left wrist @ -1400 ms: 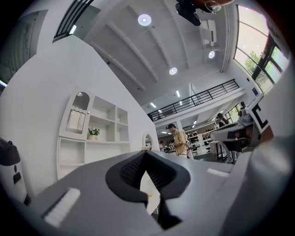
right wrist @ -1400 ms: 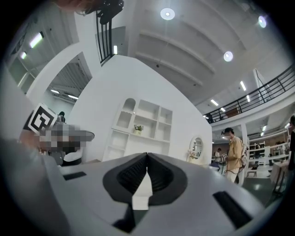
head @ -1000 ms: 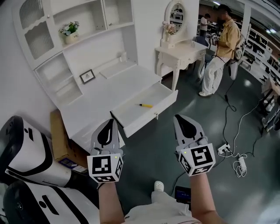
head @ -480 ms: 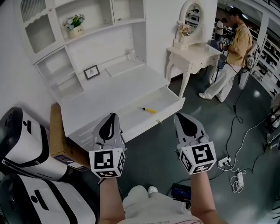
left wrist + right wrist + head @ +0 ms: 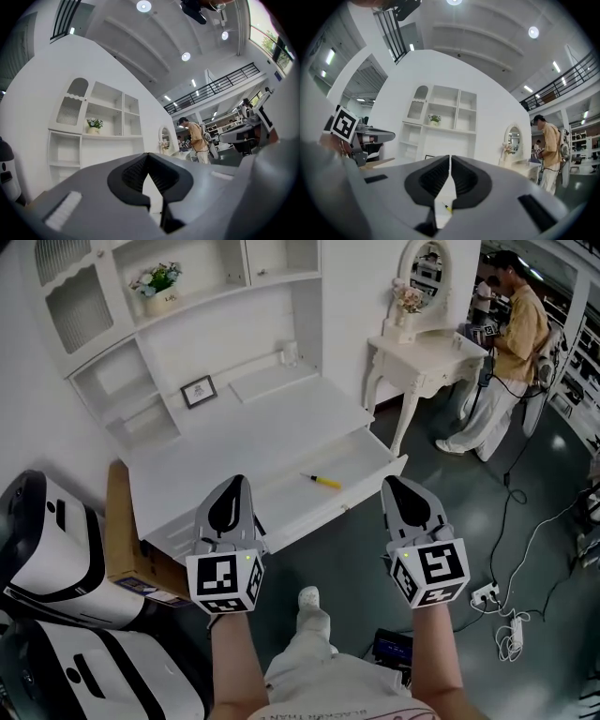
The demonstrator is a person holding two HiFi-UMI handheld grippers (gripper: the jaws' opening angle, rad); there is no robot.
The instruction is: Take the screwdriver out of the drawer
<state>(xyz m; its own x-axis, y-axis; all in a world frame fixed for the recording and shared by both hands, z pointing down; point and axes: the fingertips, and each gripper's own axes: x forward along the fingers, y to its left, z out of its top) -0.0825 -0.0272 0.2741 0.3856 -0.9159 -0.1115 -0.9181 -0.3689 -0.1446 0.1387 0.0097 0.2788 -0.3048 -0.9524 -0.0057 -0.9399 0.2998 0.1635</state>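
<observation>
I find the slim yellow-handled screwdriver lying loose inside the pulled-out white wooden drawer, with my left gripper and right gripper held short of that drawer, jaws pressed together and empty, presumably because the approach is unfinished.

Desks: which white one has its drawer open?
The big desk with shelves; its drawer holds the yellow screwdriver. The mirror table shows none open.
</observation>
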